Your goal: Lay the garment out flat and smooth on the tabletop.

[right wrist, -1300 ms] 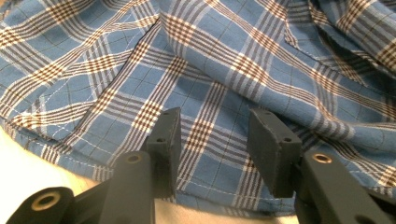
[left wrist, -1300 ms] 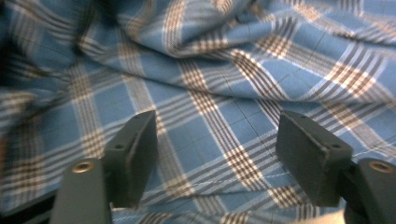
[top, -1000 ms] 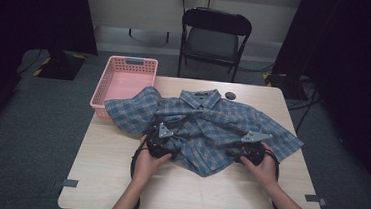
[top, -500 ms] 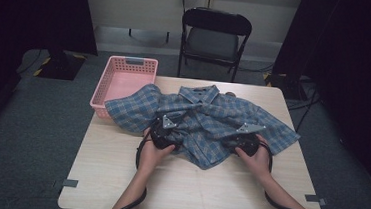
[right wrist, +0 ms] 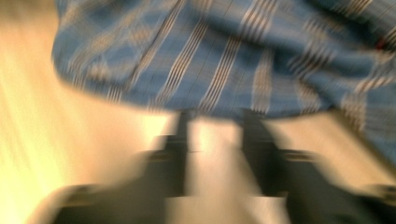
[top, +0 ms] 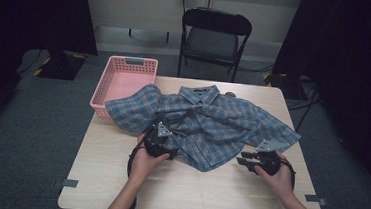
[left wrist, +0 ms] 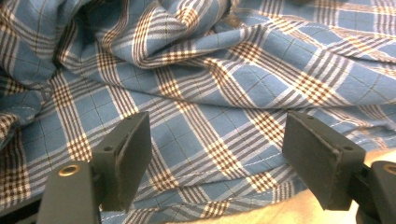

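High view: the left claw (top: 163, 144) is seen with jaws spread wide over the plaid shirt's (top: 207, 121) near hem, unclamped, while the right claw (top: 249, 162), half-open and just reopening, empty, is pointed leftward at that hem on the tabletop (top: 192, 190).

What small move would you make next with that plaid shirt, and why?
Probably ease the right hand-held gripper forward to the shirt hem: its jaws, just opening, are apart over bare table with no cloth between them, while the left hand-held gripper is open at the cloth.
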Action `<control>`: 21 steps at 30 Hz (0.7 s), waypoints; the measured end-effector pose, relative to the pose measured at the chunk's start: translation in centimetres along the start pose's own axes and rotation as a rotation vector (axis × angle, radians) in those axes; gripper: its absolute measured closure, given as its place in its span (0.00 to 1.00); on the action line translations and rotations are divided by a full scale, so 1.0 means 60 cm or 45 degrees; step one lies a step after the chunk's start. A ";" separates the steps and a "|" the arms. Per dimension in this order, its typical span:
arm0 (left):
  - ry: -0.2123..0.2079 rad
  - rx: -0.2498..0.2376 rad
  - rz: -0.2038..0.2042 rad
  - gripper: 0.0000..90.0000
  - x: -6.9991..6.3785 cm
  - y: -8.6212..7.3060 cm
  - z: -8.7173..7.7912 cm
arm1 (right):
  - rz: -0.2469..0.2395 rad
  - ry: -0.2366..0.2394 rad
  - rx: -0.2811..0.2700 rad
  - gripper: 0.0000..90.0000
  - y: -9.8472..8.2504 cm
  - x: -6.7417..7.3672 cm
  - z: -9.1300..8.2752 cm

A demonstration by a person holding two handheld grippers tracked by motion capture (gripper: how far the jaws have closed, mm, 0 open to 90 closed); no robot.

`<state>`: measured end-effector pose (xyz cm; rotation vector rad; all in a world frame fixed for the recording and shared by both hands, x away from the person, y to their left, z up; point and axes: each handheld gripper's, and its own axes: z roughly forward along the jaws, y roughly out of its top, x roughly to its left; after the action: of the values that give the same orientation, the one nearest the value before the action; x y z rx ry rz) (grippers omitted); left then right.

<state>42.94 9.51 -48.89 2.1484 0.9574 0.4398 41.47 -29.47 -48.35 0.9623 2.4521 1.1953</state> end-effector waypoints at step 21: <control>-0.035 -0.033 0.017 0.26 -0.019 -0.006 -0.001 | -0.077 0.079 0.039 1.00 0.007 0.046 0.019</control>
<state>41.97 8.84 -49.15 2.1335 0.9179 0.4253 40.15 -26.78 -48.55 0.8648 2.5356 1.1884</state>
